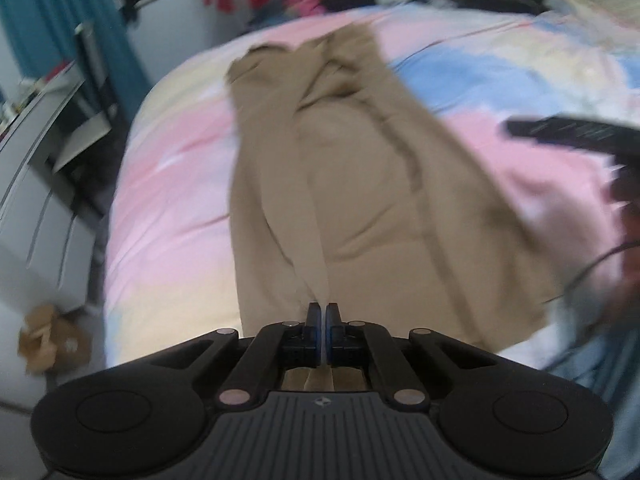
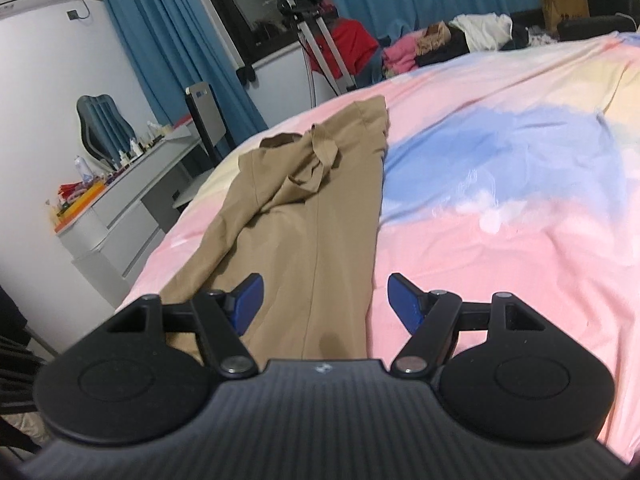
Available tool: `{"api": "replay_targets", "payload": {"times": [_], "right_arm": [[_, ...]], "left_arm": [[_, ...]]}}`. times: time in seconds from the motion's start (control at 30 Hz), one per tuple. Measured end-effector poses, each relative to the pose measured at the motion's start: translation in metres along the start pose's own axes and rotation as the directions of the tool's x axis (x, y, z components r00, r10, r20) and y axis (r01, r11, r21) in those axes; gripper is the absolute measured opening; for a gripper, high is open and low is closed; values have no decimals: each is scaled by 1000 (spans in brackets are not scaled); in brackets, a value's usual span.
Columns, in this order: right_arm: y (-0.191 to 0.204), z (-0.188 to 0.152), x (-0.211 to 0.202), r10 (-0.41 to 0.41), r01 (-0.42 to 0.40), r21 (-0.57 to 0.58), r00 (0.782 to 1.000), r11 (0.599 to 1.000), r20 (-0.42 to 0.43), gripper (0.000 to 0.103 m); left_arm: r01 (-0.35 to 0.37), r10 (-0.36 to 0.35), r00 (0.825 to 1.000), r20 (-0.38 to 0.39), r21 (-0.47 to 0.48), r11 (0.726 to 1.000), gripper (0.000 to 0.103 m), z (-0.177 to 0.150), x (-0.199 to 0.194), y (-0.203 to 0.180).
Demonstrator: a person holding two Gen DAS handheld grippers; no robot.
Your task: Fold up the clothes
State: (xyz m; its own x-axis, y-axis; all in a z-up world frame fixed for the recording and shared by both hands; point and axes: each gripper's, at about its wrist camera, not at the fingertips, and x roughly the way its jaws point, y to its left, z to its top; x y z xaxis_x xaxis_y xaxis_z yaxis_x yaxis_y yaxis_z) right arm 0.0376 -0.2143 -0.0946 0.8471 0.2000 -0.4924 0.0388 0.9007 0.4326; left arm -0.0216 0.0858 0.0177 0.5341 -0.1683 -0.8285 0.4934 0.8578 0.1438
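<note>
A pair of tan trousers [image 2: 304,216], of thin, smooth cloth creased along the legs and bunched at the far end, is laid lengthwise on a bed sheet [image 2: 500,152] washed in pink, blue and pale yellow. Beyond the trousers a heap of clothes [image 2: 440,42] and a tripod [image 2: 320,44] are seen; beside them, a grey desk [image 2: 132,196]. A fold of the trousers is pinched by the left gripper [image 1: 323,312], its pads pressed together. The right gripper [image 2: 324,300] is held spread wide over the near trouser end, nothing gripped.

Left gripper [image 1: 322,312] with fingers pressed together, right gripper [image 2: 325,300] fingers spread wide.
</note>
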Motion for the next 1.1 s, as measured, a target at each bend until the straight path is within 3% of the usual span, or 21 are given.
{"api": "replay_targets", "payload": {"times": [0.2, 0.4, 0.5, 0.57, 0.67, 0.73, 0.77, 0.83, 0.97, 1.1], "right_arm": [[-7, -1, 6, 8, -6, 44, 999, 999, -44, 71], [-12, -3, 10, 51, -42, 90, 995, 995, -91, 71], [-15, -6, 13, 76, -62, 112, 989, 992, -127, 71], [-16, -8, 15, 75, -58, 118, 986, 991, -148, 71], [-16, -11, 19, 67, -45, 121, 980, 992, -185, 71], [-17, -14, 23, 64, -36, 126, 973, 991, -221, 71], [-18, -16, 25, 63, -32, 130, 968, 991, -242, 71], [-21, -22, 31, 63, -21, 145, 954, 989, -292, 71], [-30, -36, 46, 79, 0, 197, 916, 980, -393, 71], [-30, -40, 47, 163, -56, 254, 891, 966, -424, 70]], "left_arm": [[120, -120, 992, 40, -9, 993, 1, 10, -3, -36], [170, -174, 982, -67, -65, 983, 4, -5, 62, -53], [165, -177, 981, -82, -140, 976, 22, -13, 77, -41], [217, -229, 973, -23, -235, 948, 55, -15, 73, -22], [311, -292, 950, 107, -389, 867, 68, -20, 60, 15], [324, -270, 946, 181, -471, 821, 74, -25, 53, 38], [303, -230, 952, 203, -500, 812, 81, -27, 53, 46], [249, -158, 965, 209, -541, 803, 82, -29, 57, 55], [217, -167, 976, 139, -576, 788, 82, -35, 73, 58], [183, -178, 982, 69, -609, 772, 81, -41, 89, 60]]}}
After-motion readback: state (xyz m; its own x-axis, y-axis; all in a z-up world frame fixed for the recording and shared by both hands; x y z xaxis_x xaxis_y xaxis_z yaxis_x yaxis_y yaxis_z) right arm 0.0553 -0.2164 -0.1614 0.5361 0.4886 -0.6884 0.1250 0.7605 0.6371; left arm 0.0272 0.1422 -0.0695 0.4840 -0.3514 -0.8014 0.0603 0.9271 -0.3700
